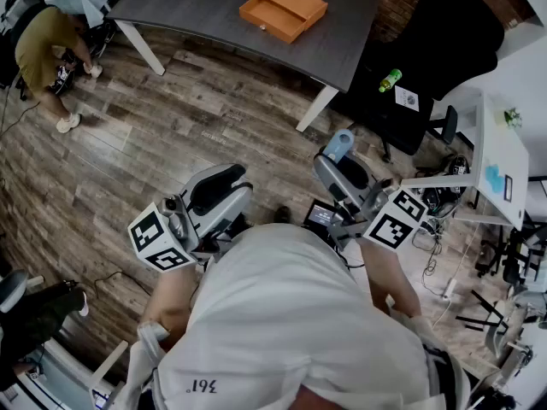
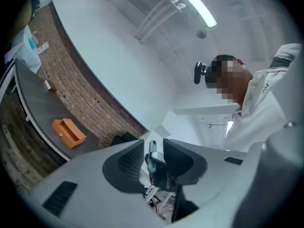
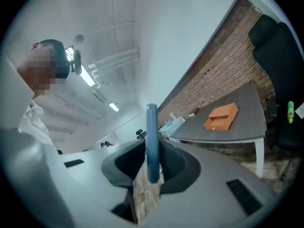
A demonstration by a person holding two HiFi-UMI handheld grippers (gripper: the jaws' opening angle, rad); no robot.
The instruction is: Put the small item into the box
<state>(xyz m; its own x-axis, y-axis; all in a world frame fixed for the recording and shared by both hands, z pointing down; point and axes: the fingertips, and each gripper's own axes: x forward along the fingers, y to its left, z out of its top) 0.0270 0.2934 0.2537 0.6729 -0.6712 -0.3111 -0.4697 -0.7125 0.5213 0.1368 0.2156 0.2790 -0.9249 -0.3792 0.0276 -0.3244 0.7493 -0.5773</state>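
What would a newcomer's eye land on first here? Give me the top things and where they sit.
First, the orange box with its drawer slid open, on the dark grey table at the top of the head view. Next, the small blue item, clamped edge-on in the right hand-held gripper and held in the air well short of that table.

A dark grey tabletop [image 1: 214,2] on white legs spans the upper middle. A green plastic bottle [image 1: 390,80] lies by a black office chair [image 1: 453,32] at upper right.
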